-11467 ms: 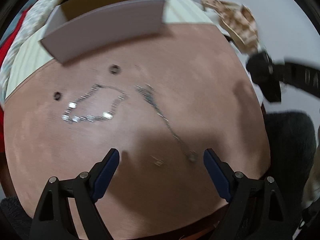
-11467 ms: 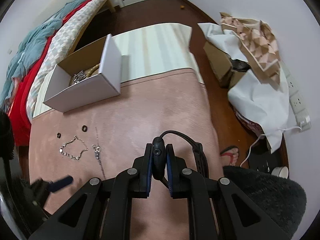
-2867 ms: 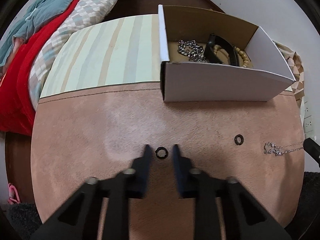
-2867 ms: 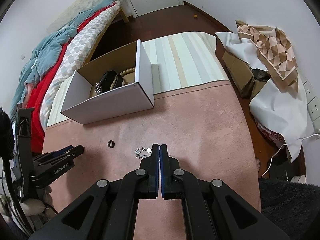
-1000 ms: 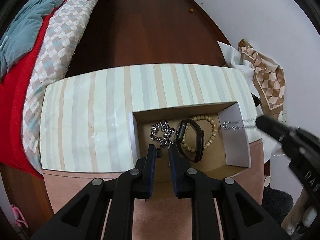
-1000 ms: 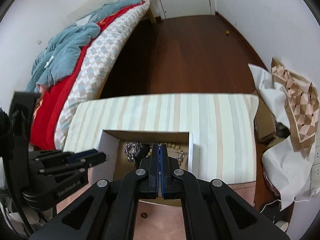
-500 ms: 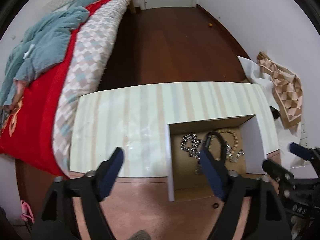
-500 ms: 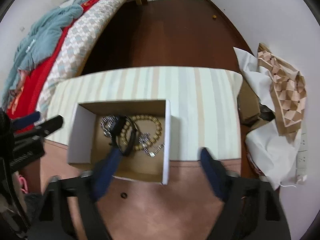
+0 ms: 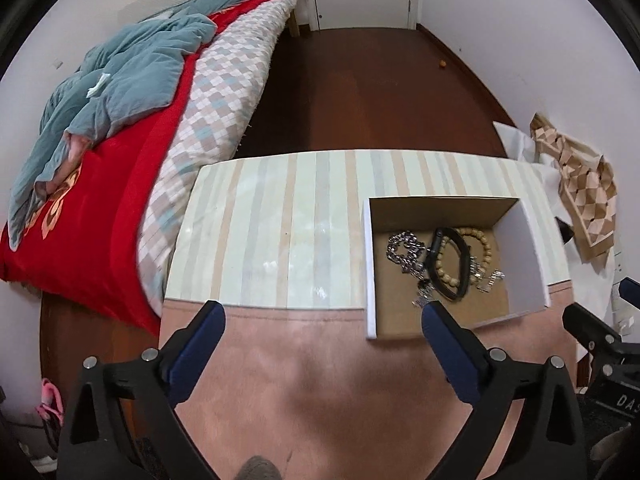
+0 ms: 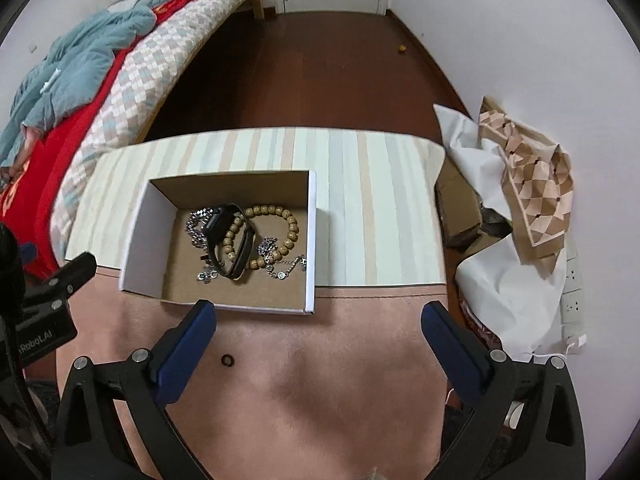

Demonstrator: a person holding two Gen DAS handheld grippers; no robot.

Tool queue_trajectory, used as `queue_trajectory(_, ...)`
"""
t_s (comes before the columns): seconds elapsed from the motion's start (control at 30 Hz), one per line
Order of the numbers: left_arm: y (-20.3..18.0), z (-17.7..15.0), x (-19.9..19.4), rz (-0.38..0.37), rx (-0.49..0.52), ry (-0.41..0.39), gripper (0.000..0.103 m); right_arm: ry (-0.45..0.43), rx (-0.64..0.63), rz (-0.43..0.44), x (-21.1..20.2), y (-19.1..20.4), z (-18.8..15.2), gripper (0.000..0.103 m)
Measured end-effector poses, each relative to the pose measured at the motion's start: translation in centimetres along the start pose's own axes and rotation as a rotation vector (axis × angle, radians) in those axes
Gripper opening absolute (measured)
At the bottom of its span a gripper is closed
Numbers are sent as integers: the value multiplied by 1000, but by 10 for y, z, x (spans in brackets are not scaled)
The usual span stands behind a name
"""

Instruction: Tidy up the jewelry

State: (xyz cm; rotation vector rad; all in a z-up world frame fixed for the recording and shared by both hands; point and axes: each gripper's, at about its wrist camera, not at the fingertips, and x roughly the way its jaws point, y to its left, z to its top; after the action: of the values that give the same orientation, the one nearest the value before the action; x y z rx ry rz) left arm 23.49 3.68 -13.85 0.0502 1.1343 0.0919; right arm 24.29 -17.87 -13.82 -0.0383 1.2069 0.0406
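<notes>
A white cardboard box [image 10: 136, 236] [image 9: 534, 248] sits where the pink mat meets the striped cloth. Inside lie a silver chain [image 10: 197, 224] [image 9: 404, 249], a black wristband [image 10: 226, 240] [image 9: 448, 260], a wooden bead bracelet [image 10: 286, 224] [image 9: 482, 240] and a thin silver necklace [image 10: 286, 268] [image 9: 490, 278]. One small black ring [image 10: 227, 359] lies on the mat in front of the box. My left gripper [image 9: 322, 314] is open and empty, above the mat left of the box. My right gripper [image 10: 320, 316] is open and empty, just in front of the box.
The pink mat [image 10: 340, 380] covers the near table; a striped cloth [image 9: 280, 220] covers the far part. A bed with red and teal bedding [image 9: 100, 120] is at left. Paper and patterned wrapping [image 10: 528, 184] lie on the floor at right.
Both grippers went from shut to open above the box; the ring and the silver necklace they carried now lie in it. Both have since drawn back toward the mat.
</notes>
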Motion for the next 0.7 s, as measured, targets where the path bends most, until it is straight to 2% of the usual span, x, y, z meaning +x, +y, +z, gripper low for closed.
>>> queue_trajectory(0.2, 6, -27, -61, -11, -33, -91, 100, -94, 21, 0, -54, -4, -20, 103)
queue_trajectory(0.37, 5, -50, -116, 0, -53, -169, 100, -168, 24, 19, -112, -8, -50, 103)
queue_trajectory(0.7, 1, -80, -209, -45, -49, -285, 100, -309, 34, 3, -223, -16, -106, 103)
